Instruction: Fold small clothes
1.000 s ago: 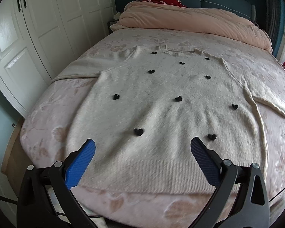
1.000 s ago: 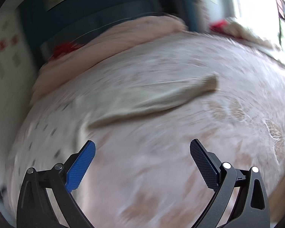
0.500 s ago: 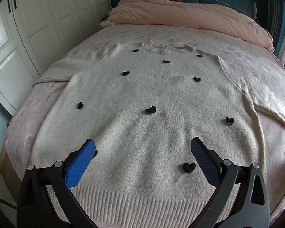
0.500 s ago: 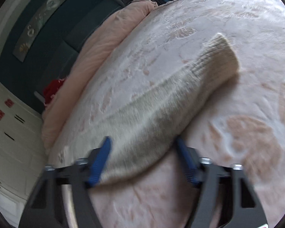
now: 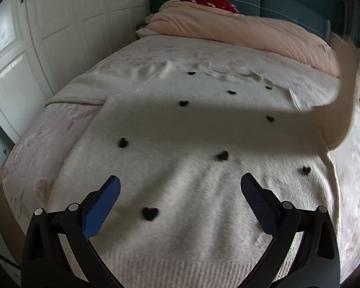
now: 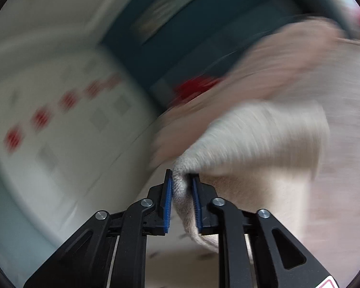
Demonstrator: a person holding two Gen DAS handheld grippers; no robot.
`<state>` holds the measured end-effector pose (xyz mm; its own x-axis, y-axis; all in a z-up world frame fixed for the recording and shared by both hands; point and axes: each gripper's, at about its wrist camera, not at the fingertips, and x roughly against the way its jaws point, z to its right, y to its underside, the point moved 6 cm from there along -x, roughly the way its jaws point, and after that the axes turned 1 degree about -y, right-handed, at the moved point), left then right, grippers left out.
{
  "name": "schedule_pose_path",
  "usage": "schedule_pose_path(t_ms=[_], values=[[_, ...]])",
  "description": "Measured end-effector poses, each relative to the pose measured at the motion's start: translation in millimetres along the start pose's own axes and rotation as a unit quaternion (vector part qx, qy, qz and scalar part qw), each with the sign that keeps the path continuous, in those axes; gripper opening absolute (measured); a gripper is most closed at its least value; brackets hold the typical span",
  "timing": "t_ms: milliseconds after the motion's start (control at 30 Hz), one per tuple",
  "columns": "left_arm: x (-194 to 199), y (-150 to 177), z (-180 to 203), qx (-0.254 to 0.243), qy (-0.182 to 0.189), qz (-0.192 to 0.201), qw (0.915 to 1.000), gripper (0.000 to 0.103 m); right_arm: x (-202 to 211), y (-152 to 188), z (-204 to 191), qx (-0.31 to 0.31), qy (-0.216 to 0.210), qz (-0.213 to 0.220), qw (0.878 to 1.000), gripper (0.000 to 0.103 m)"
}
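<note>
Sleeve fold in hand on the bed

The cream sweater (image 5: 180, 158) was spread flat across the bed (image 5: 48, 129), hem at the near edge. The right gripper (image 6: 182, 192) was clamped on the cuff of the right sleeve (image 5: 340, 100), which was raised off the bed's right side. The left gripper (image 5: 180, 192) was held wide open and empty above the hem. Judged next: the sleeve to be laid across the chest and released flat.
</note>
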<state>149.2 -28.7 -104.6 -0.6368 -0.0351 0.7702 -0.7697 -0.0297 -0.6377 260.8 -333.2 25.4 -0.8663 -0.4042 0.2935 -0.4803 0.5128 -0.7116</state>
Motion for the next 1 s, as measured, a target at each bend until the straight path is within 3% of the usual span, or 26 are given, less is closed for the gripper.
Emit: schedule_pose_path(t_ms=[33, 67, 100, 167, 267, 400, 500, 633, 667, 733, 767, 800, 833, 900, 1000], values=[[0.0, -2.1, -5.4, 0.007, 0.003, -0.001, 1.0, 0.098, -18.4, 12.1, -23.9, 0.021, -0.017, -0.023, 0.999, 0.021], [-0.2, -5.0, -13.7, 0.017, 0.005, -0.003, 0.9998, 0.098, -42.4, 31.5, -54.0, 0.061, -0.028, -0.057, 0.996, 0.03], [-1.4, -7.8, -19.6, 0.024, 0.008, -0.004, 0.9997, 0.098, -57.8, 53.2, -77.7, 0.112, -0.018, -0.082, 0.99, 0.035], [-4.0, -15.7, -33.0, 0.037, 0.018, -0.005, 0.9991, 0.098, -63.4, 74.3, -83.1, 0.172, 0.025, -0.083, 0.981, 0.05], [-16.6, -31.0, -47.5, 0.04, 0.037, -0.013, 0.9984, 0.098, -45.0, 92.1, -48.4, 0.199, 0.116, -0.097, 0.968, 0.055], [-55.1, -55.2, -46.6, 0.037, 0.06, -0.039, 0.9968, 0.098, -9.6, 118.0, 35.1, 0.185, 0.233, -0.156, 0.942, 0.057], [-95.0, -73.8, -39.3, 0.052, 0.074, -0.066, 0.9937, 0.098, 5.0, 135.8, 77.7, 0.182, 0.272, -0.196, 0.924, 0.057], [-149.1, -91.5, -33.6, 0.111, 0.08, -0.102, 0.9853, 0.095, -15.0, 158.2, 90.3, 0.193, 0.281, -0.228, 0.912, 0.057], [-156.5, -92.4, -32.3, 0.12, 0.08, -0.106, 0.9839, 0.093, -21.4, 161.7, 99.1, 0.192, 0.284, -0.231, 0.91, 0.056], [-174.9, -95.1, -26.9, 0.133, 0.076, -0.12, 0.9809, 0.071, -26.9, 159.6, 96.0, 0.188, 0.29, -0.23, 0.91, 0.053], [-179.2, -97.3, -24.6, 0.131, 0.076, -0.118, 0.9814, 0.065, -35.3, 158.5, 100.3, 0.178, 0.288, -0.229, 0.913, 0.04], [-182.5, -100.9, -21.1, 0.125, 0.071, -0.112, 0.9832, 0.053, -39.3, 155.4, 102.7, 0.16, 0.281, -0.227, 0.919, 0.029], [-184.2, -104.6, -16.8, 0.117, 0.069, -0.107, 0.9849, 0.036, -41.0, 151.4, 104.3, 0.141, 0.275, -0.222, 0.925, 0.01], [-183.2, -113.6, -5.4, 0.103, 0.086, -0.096, 0.9863, 0.017, -33.5, 133.9, 111.8, 0.096, 0.268, -0.186, 0.94, 0.01], [-175.4, -124.3, 5.3, 0.098, 0.1, -0.063, 0.9881, 0.017, 3.6, 109.8, 125.6, 0.029, 0.276, -0.114, 0.954, 0.009]])
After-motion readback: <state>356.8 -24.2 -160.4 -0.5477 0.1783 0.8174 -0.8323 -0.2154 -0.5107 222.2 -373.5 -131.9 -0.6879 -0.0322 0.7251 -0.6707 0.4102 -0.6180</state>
